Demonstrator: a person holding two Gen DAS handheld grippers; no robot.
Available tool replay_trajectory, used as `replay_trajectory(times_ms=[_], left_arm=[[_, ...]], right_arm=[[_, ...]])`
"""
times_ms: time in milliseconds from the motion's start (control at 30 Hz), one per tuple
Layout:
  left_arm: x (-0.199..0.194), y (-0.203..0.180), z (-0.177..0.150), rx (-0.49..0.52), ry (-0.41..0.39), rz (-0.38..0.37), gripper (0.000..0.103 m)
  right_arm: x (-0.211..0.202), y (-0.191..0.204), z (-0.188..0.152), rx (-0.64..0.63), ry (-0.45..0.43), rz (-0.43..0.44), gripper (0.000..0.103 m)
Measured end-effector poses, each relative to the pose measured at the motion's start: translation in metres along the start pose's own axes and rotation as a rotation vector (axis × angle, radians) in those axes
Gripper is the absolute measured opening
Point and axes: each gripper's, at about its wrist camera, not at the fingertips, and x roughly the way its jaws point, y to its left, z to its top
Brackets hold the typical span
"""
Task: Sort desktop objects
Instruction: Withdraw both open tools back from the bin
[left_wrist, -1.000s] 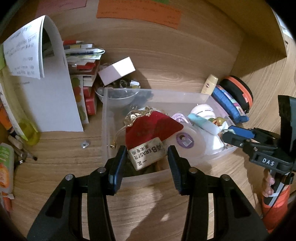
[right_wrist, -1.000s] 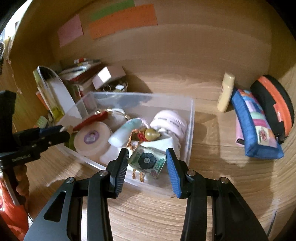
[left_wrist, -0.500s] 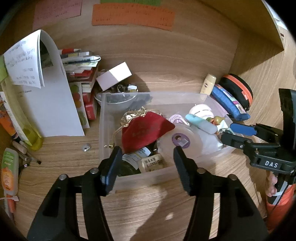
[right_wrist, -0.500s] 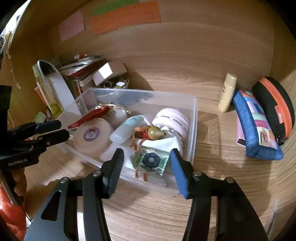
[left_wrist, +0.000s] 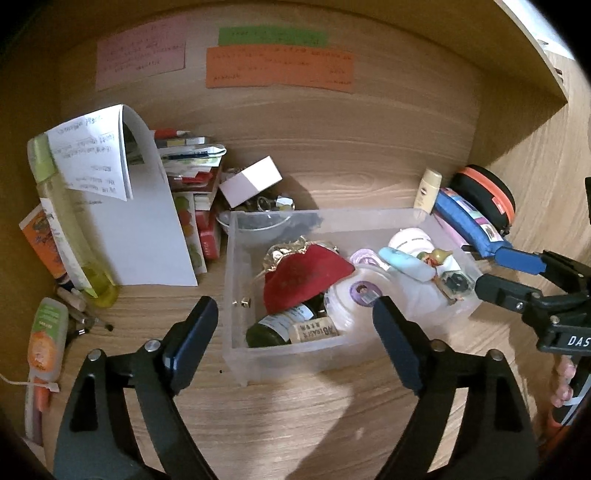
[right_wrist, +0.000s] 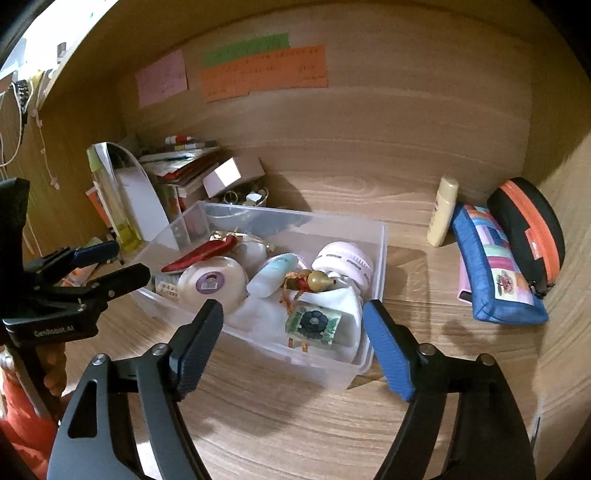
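Observation:
A clear plastic bin (left_wrist: 236, 354) (right_wrist: 373, 365) stands on the wooden desk, filled with small things. An eraser (left_wrist: 314, 329) lies at its near end beside a dark bottle (left_wrist: 273, 328), under a red pouch (left_wrist: 303, 277). A green flowered box (right_wrist: 314, 325) lies at the bin's other end on a white cloth. My left gripper (left_wrist: 293, 317) is open and empty, held back from the bin. My right gripper (right_wrist: 293, 321) is open and empty, also held back from the bin; it shows at the right of the left wrist view (left_wrist: 502, 273).
Papers, books and a white box (left_wrist: 251, 181) are stacked at the back left. A yellow-green bottle (left_wrist: 70, 229) and an orange tube (left_wrist: 46, 339) lie at the left. A lotion tube (right_wrist: 441, 210), a blue pouch (right_wrist: 495, 266) and a black-orange case (right_wrist: 528, 221) stand at the right.
My left gripper let go of the eraser, which now lies in the bin. My right gripper let go of the flowered box in the bin. Both opened wide and drew back.

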Motion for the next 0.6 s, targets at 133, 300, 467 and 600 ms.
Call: replay_trajectory(times_ms=[133,300,467,600], left_arm=[[-0.005,-0.002,-0.003,-0.004,-0.019,0.020,0.094],[-0.006,0.002,-0.006,-0.023,-0.016,0.028,0.094],[-0.004,0.006,-0.009,-0.047,0.006,0.015,0.094],[-0.003,0.005,-0.011,-0.045,0.012,0.013,0.094]], right_arm=[[-0.007,0.001,-0.002,0.007,-0.007,0.001,0.077],[-0.011,0.004,-0.005,0.000,-0.010,0.002,0.082],[-0.013,0.007,-0.007,-0.005,-0.009,0.007,0.082],[-0.013,0.007,-0.009,-0.005,-0.006,0.011,0.082]])
